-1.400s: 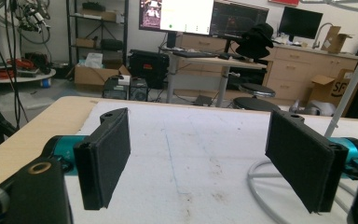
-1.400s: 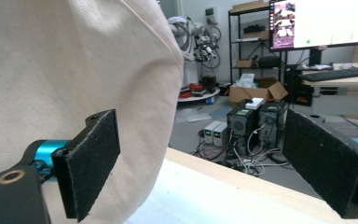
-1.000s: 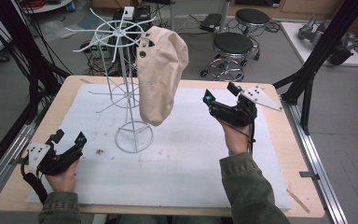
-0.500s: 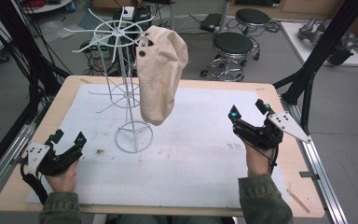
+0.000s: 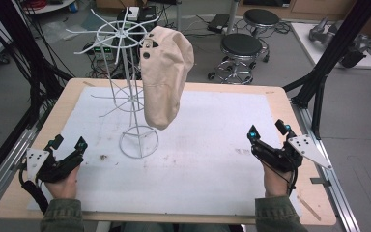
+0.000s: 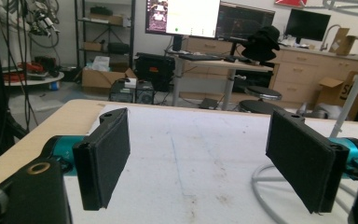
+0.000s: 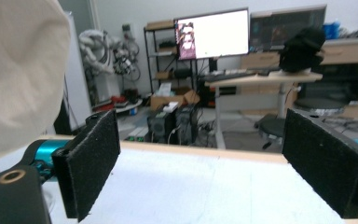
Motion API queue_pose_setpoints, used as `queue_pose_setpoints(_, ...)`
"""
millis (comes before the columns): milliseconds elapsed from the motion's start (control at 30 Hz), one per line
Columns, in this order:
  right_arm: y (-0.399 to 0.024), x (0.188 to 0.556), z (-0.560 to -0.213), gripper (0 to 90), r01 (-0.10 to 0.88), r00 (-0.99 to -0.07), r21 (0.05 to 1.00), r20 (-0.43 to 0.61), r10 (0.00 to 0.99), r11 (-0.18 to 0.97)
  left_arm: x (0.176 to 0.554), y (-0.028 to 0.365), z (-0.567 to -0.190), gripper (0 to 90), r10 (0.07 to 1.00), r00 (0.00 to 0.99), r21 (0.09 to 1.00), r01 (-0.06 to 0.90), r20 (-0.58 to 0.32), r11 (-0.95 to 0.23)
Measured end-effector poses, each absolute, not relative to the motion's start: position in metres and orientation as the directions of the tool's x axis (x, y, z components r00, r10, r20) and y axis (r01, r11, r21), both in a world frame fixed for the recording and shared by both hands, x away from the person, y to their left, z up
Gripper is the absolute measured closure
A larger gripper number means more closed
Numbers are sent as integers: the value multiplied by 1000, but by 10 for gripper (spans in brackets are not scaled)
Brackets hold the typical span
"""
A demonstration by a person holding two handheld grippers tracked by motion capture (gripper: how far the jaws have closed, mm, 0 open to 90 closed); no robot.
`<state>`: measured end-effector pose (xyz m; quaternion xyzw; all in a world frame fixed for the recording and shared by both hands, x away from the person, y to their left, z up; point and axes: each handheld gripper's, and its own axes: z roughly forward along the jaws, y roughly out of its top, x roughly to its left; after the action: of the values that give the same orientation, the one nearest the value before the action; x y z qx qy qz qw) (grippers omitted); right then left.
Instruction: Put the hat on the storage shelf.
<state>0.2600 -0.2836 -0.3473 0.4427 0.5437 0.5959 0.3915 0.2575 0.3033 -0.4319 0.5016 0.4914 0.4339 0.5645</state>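
A beige cap [image 5: 165,76] hangs from an upper arm of a white wire rack [image 5: 129,87] that stands on the table's white mat [image 5: 198,159]. The cap's cloth fills the upper left of the right gripper view [image 7: 21,70]. My left gripper [image 5: 68,143] rests open near the table's front left, its jaws wide apart [image 6: 198,161] with only mat between them; the rack's ring base [image 6: 270,196] lies just ahead on its right. My right gripper [image 5: 269,131] is held open at the front right, well clear of the cap, jaws apart [image 7: 219,172] and empty.
The wooden table edge [image 5: 290,104] rings the mat. Black frame posts [image 5: 333,53] stand at the right and left. Stools [image 5: 241,48], boxes and cables sit on the floor behind the table. Desks with monitors [image 7: 212,32] are far off.
My right gripper has drawn back from beside the cap to the table's front right corner. The cap stays hanging on the rack. My left gripper has not moved.
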Motion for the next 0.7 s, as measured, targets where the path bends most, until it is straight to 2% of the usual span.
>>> queue_pose_setpoints(700, -280, 256, -390, 110, 76, -206, 995, 75, 976, -61, 258, 303, -432, 220, 984, 139, 994, 4, -109, 109)
